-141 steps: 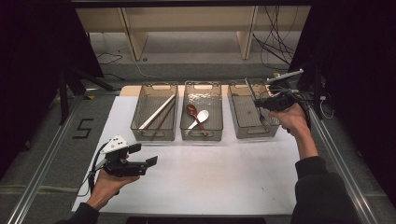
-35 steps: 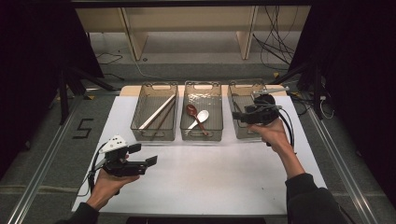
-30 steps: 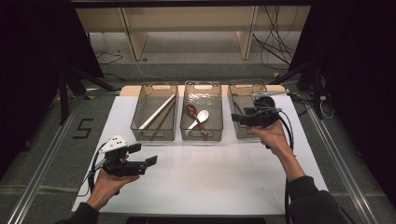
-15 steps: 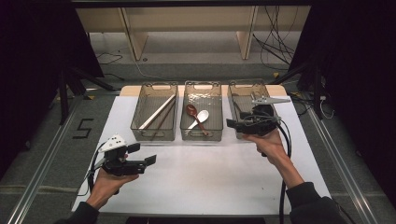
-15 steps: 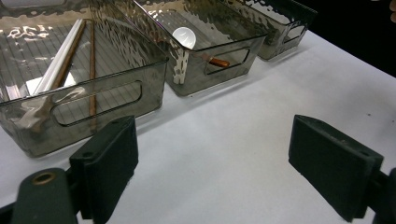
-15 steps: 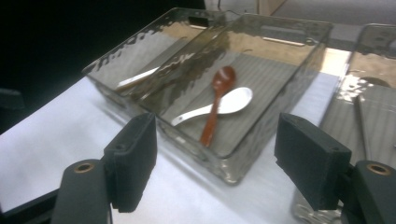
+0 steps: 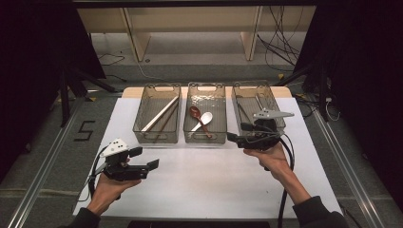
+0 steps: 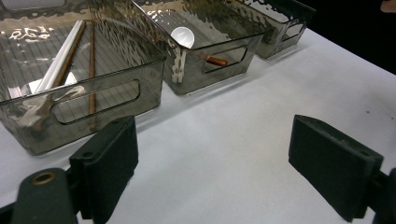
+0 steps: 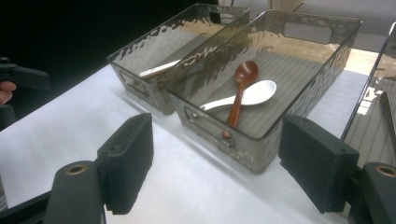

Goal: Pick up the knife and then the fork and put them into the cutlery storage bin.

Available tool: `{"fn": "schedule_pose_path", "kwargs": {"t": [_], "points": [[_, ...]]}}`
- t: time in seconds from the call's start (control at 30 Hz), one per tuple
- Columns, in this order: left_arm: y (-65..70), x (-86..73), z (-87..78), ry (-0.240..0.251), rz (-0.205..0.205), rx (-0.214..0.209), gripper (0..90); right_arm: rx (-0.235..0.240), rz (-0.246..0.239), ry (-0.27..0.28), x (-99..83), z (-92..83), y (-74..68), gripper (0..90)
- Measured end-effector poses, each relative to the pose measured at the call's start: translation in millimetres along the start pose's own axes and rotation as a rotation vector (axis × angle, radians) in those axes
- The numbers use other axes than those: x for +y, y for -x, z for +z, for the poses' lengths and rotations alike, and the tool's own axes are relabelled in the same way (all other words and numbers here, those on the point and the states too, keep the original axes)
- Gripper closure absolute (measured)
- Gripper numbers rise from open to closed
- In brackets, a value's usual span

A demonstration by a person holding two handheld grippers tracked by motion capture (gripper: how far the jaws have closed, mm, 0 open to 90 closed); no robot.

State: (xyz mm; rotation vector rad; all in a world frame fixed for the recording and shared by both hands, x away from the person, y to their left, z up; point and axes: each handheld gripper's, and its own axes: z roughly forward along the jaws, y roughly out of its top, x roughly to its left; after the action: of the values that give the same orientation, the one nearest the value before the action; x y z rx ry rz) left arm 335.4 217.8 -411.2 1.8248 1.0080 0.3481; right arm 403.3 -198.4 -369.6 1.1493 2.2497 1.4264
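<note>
The right gripper (image 7: 237,137) holds nothing; its jaws have just been opening and stand wide over bare surface (image 7: 209,175). The right bin (image 7: 256,107) with its dark utensils sits just behind it, so that drop looks done. Ahead of these jaws, the middle bin (image 9: 261,121) holds a brown spoon (image 9: 240,91) and a white spoon (image 9: 247,97); the left bin (image 8: 70,84) holds sticks. The left gripper (image 7: 145,159) hovers open, well apart from the bins. Nothing loose is left on the surface; there is free room before the bin fronts.
</note>
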Motion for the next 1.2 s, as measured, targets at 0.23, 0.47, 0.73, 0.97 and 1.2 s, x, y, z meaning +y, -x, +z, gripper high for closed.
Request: {"fn": "schedule_pose_path", "kwargs": {"t": [0.23, 0.47, 0.73, 0.97, 1.2], "points": [[-1.2, -0.5, -0.5, 0.007, -0.004, -0.001, 15.1, -0.001, 0.005, 0.032, -14.2, -11.9, -4.7, 27.5], [-2.0, -1.1, -1.4, 0.008, -0.005, 0.000, 15.1, -0.006, -0.011, 0.046, -27.0, -22.5, -8.5, 27.4], [0.1, -1.6, -2.8, 0.008, -0.004, 0.002, 15.1, -0.017, -0.012, 0.043, -48.1, -31.0, -14.5, 27.4], [0.3, -1.5, -3.1, 0.008, -0.013, -0.010, 15.1, -0.024, 0.012, 0.045, -62.2, -38.5, -13.7, 26.4], [-0.1, -1.7, -3.9, 0.005, -0.011, -0.017, 15.1, -0.033, 0.031, 0.044, -72.1, -43.0, -14.2, 25.8]]}}
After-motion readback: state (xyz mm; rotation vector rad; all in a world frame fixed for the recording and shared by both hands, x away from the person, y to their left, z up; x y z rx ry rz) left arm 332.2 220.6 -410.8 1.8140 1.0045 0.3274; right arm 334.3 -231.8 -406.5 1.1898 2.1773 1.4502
